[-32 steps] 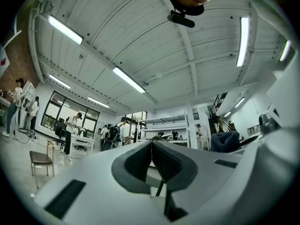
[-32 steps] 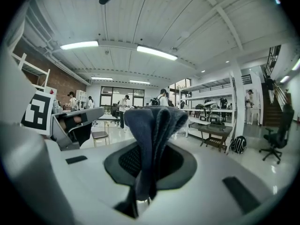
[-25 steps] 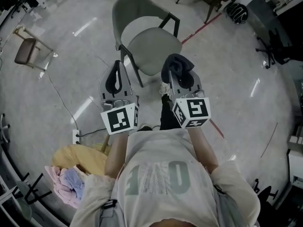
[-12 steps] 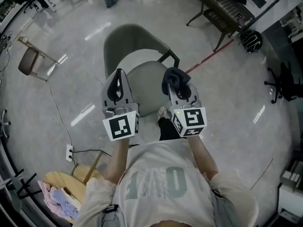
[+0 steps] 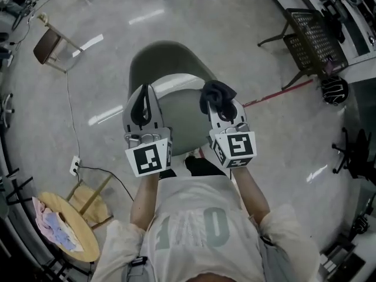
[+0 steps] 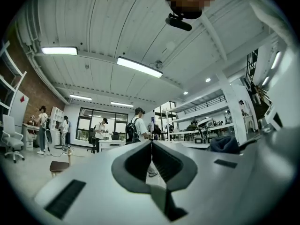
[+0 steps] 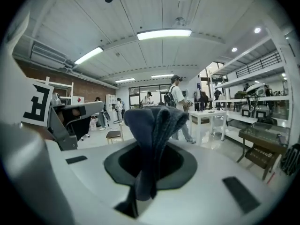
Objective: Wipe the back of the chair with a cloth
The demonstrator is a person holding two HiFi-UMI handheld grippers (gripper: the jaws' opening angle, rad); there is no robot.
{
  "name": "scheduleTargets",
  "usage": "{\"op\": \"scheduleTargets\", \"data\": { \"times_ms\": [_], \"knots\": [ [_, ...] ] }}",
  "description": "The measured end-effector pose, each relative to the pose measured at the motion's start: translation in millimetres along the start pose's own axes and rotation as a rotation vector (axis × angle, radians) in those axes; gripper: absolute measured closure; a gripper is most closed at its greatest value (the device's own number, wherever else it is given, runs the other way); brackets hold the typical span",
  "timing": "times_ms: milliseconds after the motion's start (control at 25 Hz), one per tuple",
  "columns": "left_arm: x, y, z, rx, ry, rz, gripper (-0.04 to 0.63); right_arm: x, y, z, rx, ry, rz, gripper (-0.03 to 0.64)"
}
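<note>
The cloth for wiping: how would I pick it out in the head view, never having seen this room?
Find the grey-green chair mid-floor. Above its seat the right hand-held gripper pinches the cloth, a bunched dark blue wad. The left hand-held gripper beside it is shut on nothing, and the pale cloths on the yellow stool lie loose.

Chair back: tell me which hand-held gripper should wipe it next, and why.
Likely the right. The right hand-held gripper is shut on the dark cloth, just short of the chair back; the left hand-held gripper is shut, holding nothing.
</note>
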State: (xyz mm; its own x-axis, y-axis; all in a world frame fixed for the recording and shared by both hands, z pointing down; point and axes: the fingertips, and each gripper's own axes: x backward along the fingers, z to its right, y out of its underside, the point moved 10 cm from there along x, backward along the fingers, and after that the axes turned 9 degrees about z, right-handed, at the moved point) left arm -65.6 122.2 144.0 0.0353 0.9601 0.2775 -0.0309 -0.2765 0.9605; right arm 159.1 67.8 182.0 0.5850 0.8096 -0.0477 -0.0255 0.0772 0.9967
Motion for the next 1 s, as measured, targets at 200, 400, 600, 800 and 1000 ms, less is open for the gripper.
{"op": "scheduleTargets", "data": {
  "times_ms": [200,400,600,800,1000],
  "knots": [
    [-14.5,11.3,-5.8,-0.027,-0.028,-0.032,0.58,-27.2,11.6,9.2,-0.041,-0.017,-0.023,0.558],
    [-27.2,22.2,-15.4,-0.006,-0.041,-0.041,0.58,-39.4,14.2,4.4,-0.041,-0.034,-0.046,0.558],
    [-32.6,20.7,-19.9,-0.003,-0.015,-0.027,0.58,-41.9,7.3,-8.1,-0.034,-0.035,-0.03,0.558],
    [-39.6,14.6,-15.4,-0.017,-0.011,-0.018,0.58,-47.5,-4.8,-5.2,-0.017,-0.045,0.016,0.558],
    [-49.6,18.1,-11.9,0.006,-0.032,-0.003,0.58,-67.9,-5.2,-3.8,-0.001,-0.125,0.037,0.558]
  ]
}}
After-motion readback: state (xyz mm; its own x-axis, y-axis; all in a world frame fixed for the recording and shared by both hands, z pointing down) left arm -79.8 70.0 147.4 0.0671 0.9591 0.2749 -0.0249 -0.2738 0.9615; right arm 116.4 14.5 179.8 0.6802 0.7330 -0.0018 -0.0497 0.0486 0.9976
